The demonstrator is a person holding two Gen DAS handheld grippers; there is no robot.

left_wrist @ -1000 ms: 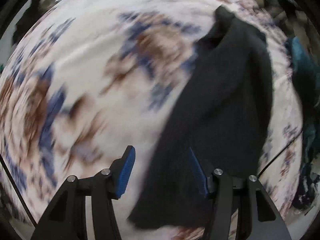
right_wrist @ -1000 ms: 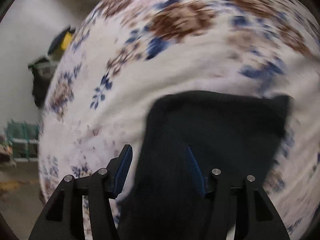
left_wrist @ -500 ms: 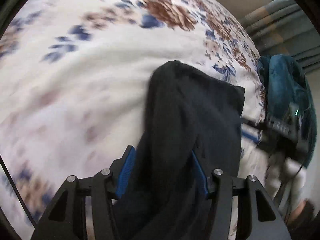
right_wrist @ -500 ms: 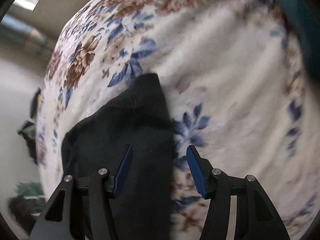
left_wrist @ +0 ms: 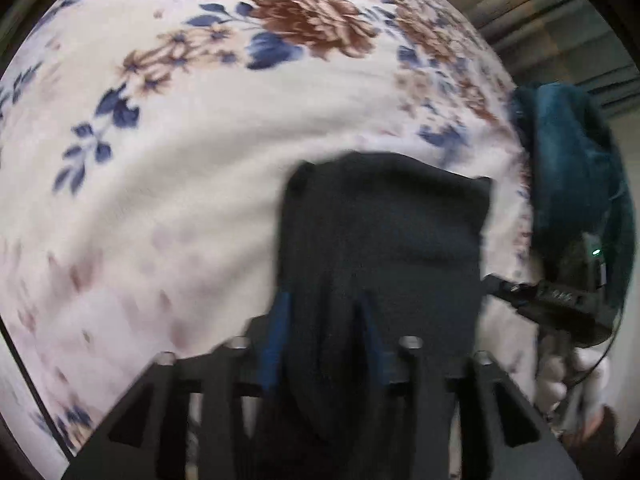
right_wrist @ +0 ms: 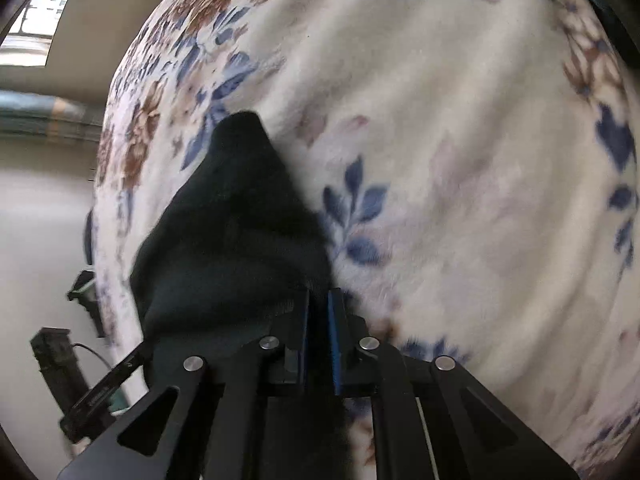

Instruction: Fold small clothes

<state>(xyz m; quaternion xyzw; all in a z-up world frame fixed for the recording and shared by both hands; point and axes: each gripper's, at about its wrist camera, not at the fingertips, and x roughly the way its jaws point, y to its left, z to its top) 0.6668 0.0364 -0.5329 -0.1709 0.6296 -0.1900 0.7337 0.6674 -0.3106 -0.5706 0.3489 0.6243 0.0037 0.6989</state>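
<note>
Both tongs are closing on the black garment (left_wrist: 380,232) lying on the floral blanket (left_wrist: 180,200): left tongs (left_wrist: 324,332) around a bunched fold, right tongs (right_wrist: 318,312) clenched on its edge.

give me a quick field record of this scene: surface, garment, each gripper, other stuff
surface: cream floral blanket
garment: black cloth, lying on the blanket
left gripper: jaws closing, black cloth bunched between the blue pads
right gripper: jaws closing, nearly shut, pinching an edge of the black cloth
other: teal fabric at the blanket's edge in the left wrist view
</note>
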